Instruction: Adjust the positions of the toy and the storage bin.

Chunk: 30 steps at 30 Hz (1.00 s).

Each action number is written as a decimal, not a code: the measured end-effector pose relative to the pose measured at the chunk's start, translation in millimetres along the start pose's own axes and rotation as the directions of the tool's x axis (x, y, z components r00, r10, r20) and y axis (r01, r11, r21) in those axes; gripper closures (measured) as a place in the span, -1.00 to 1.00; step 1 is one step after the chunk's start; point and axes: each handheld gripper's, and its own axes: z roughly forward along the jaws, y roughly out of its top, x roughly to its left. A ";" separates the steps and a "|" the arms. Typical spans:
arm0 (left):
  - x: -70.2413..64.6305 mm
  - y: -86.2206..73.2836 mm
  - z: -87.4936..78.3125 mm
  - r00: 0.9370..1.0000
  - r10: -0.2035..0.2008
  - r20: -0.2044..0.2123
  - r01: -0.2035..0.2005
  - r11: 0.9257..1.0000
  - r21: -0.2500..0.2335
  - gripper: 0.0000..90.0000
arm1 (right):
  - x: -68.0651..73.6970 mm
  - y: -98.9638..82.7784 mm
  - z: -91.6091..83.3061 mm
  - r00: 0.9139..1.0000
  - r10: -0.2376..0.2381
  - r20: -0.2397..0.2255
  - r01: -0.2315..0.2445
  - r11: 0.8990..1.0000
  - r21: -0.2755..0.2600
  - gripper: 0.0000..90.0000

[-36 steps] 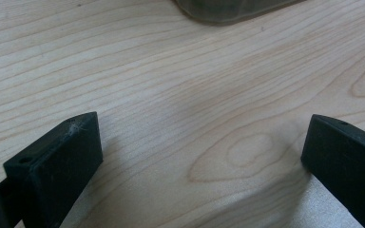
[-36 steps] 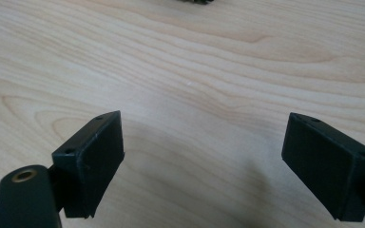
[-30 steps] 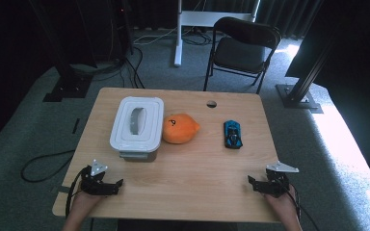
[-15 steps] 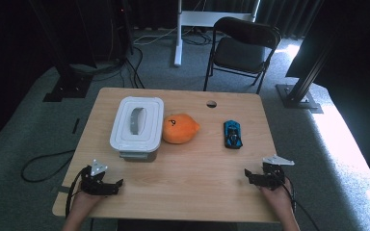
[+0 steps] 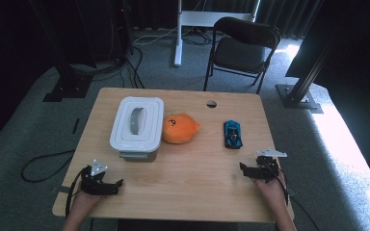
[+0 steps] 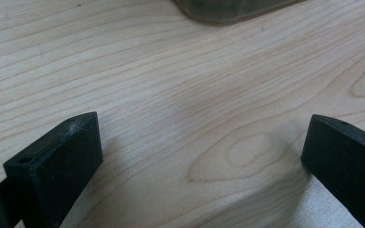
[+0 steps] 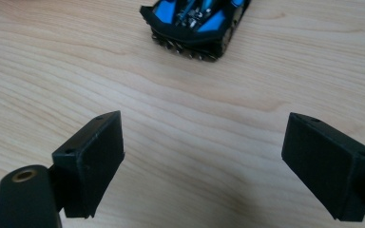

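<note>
We hold our right gripper [image 7: 202,156] low over the table [image 5: 192,187] with jaws wide apart, the toy car [image 7: 195,21] just ahead, while our left gripper [image 6: 202,156], jaws also apart, faces the box [image 5: 137,125].

Toy car [image 7: 195,23]: blue body with black trim and underside. Plush toy [image 5: 179,128]: orange, with a small dark mark on top. Lidded container [image 5: 137,126]: white lid, grey translucent base. Table [image 5: 188,178]: pale wood with wavy grain lines. Right gripper [image 7: 204,166] and left gripper [image 6: 199,156]: 2 matte black jaws each. Floor: grey carpet.
</note>
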 end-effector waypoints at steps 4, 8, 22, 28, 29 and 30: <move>0.0 0.0 0.0 1.000 0.000 0.000 0.000 1.000 0.000 -0.99 | 3.4 7.1 4.2 1.000 -0.005 0.009 0.005 1.000 -0.005 -0.70; 0.0 0.1 0.0 1.000 -0.001 0.000 0.001 1.000 0.001 -0.99 | 4.7 13.6 9.0 1.000 0.001 0.009 -0.001 1.000 -0.006 -0.70; 0.0 -0.1 0.1 1.000 0.000 0.001 0.000 1.000 -0.001 -0.99 | 7.2 35.1 26.7 1.000 0.015 0.012 -0.015 1.000 0.002 -0.71; 0.0 -0.1 0.1 1.000 0.000 0.001 0.000 1.000 -0.001 -0.99 | 8.1 40.7 32.4 0.999 0.030 0.018 -0.030 1.000 -0.001 -0.71; 0.0 -0.1 0.1 1.000 -0.001 0.001 0.001 1.000 -0.001 -0.99 | 8.3 42.1 33.2 0.999 0.038 0.018 -0.038 0.999 -0.004 -0.71; 0.0 -0.1 0.1 1.000 -0.001 0.001 0.001 1.000 -0.001 -0.99 | 9.3 45.0 35.2 0.999 0.039 0.021 -0.039 0.999 -0.009 -0.71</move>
